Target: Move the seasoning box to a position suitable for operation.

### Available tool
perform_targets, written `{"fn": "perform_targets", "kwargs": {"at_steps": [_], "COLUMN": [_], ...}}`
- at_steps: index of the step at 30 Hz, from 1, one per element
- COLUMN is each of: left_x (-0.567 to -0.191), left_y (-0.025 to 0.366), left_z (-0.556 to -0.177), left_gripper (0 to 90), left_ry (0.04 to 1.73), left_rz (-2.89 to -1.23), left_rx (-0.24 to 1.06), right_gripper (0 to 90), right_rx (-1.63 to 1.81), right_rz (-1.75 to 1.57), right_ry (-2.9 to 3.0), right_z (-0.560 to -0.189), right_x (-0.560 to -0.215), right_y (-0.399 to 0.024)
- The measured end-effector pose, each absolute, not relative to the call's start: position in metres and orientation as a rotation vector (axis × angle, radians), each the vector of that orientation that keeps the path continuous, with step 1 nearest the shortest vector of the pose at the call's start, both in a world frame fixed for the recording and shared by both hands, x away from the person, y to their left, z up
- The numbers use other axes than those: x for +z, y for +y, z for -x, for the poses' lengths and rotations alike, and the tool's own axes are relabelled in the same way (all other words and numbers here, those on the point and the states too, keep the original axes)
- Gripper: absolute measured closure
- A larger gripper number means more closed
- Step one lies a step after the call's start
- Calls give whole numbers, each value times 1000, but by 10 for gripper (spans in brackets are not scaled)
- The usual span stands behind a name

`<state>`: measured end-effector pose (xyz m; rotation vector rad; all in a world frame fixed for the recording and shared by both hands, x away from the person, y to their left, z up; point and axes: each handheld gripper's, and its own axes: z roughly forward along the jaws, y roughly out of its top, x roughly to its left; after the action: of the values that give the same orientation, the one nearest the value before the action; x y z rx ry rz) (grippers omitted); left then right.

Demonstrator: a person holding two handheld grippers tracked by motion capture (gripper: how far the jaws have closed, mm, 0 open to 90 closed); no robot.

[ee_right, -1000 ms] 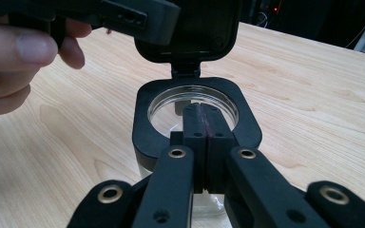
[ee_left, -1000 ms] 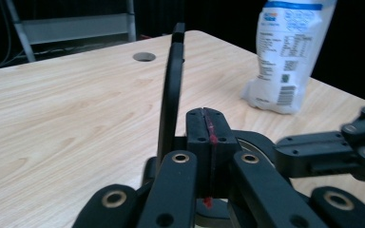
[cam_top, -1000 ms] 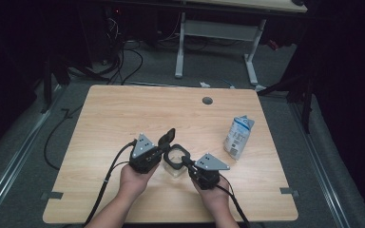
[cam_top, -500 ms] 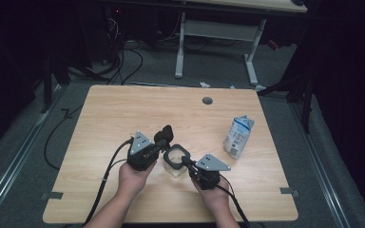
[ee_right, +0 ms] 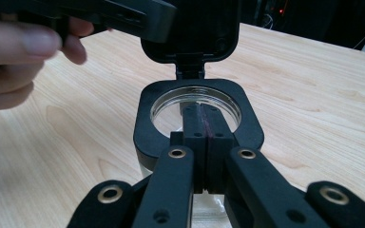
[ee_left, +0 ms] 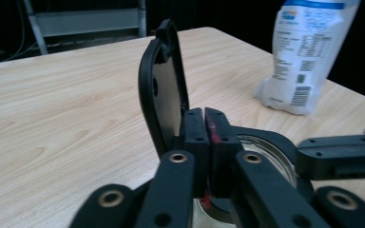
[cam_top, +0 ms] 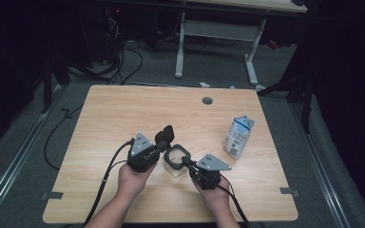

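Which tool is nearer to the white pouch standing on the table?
Right. The right tool, jaws shut at the open container, sits on the side of the white pouch. The left tool sits on the container's far side, farther from the pouch.

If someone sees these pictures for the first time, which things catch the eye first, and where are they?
Near the front middle of the wooden table, a clear jar with a black square rim stands with its hinged black lid flipped up. The left tongs and the right tongs meet at it from either side. A white and blue pouch stands upright to the right.
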<state>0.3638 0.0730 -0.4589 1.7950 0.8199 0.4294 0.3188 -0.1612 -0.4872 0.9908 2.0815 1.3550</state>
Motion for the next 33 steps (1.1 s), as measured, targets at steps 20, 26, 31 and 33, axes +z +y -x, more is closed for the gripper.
{"fn": "perform_targets", "kwargs": {"at_steps": [20,26,31,33], "left_x": [-511,-518,-521,-520], "left_y": [150,166,173,176], "left_z": [-338,-344,-345,-344], "left_gripper": [636,585,537,537], "left_ry": [914,965,957,948], "left_rz": [-1940,-1925,-1935,-1928], "left_rx": [441,410,394,399], "right_gripper": [713,710,677,670], "right_rx": [1304,1251,1219,1214], "right_rz": [-1090,-1153,-1183,-1183], "right_ry": [2021,1977,1977,1973], "right_z": [-320,-322,-320,-318], "right_x": [-493,-501,-506,-509], "right_y": [-199,-212,-214,-212]}}
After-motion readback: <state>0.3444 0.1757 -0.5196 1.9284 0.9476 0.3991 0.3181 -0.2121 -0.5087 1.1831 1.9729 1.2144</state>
